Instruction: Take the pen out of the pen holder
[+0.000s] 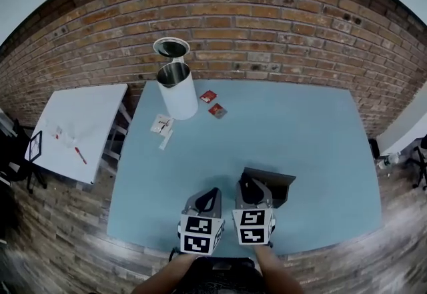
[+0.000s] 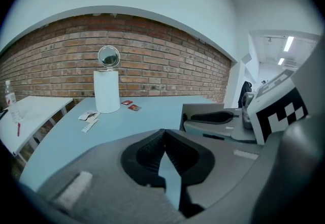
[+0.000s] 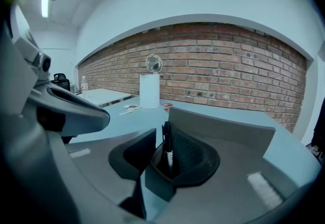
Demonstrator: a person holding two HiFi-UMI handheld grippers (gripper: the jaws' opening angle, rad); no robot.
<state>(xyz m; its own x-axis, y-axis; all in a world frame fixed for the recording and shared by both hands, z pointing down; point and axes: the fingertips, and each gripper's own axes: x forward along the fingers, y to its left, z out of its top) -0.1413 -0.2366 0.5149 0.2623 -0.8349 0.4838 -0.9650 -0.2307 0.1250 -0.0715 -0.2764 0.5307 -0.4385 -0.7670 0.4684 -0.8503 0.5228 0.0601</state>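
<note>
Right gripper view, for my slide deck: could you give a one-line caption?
Right claw open around an upright black pen, grey pen holder just behind.

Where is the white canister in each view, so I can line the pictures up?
Head view: white canister upper left of centre, near the blue table's far left corner.
Left gripper view: canister left of centre, far off.
Right gripper view: canister just left of centre, far off.
Shared landmark: red packets just right of it.
</note>
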